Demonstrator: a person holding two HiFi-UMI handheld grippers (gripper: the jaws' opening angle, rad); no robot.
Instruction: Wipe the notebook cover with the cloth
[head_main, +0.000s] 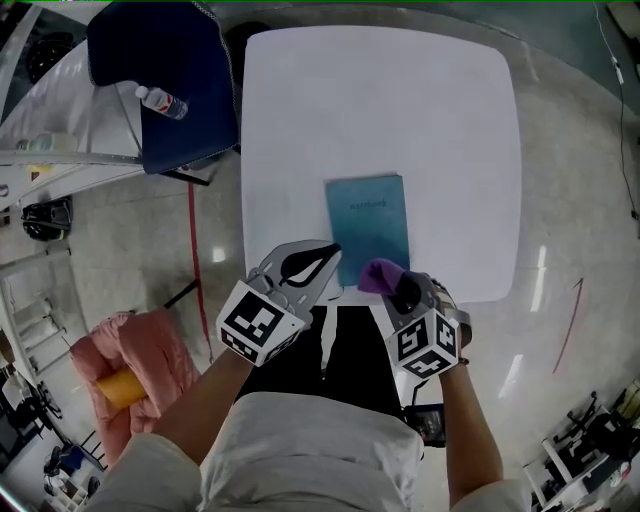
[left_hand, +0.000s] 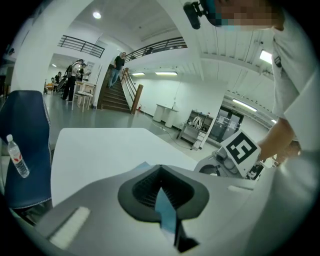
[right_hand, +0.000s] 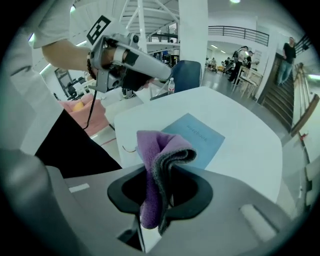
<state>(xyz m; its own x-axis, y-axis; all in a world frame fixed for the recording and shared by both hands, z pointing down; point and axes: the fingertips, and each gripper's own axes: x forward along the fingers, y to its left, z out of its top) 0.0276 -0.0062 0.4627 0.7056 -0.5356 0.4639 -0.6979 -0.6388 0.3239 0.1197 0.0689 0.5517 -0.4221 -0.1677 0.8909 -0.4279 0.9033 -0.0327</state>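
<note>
A blue notebook (head_main: 368, 228) (right_hand: 200, 137) lies flat near the front edge of the white table (head_main: 430, 120). My left gripper (head_main: 333, 250) (left_hand: 160, 172) is shut, with its tips at the notebook's near left corner. Only a thin blue sliver of the notebook shows between its jaws in the left gripper view. My right gripper (head_main: 393, 285) (right_hand: 160, 175) is shut on a folded purple cloth (head_main: 378, 274) (right_hand: 156, 160). It is held just above the table's front edge, by the notebook's near right corner. In the right gripper view the left gripper (right_hand: 135, 62) shows off to the left.
A dark blue chair (head_main: 175, 80) with a water bottle (head_main: 160, 101) on its seat stands by the table's far left corner. A pink bundle (head_main: 140, 365) with an orange item lies on the floor at the left. Red tape (head_main: 191, 240) marks the floor.
</note>
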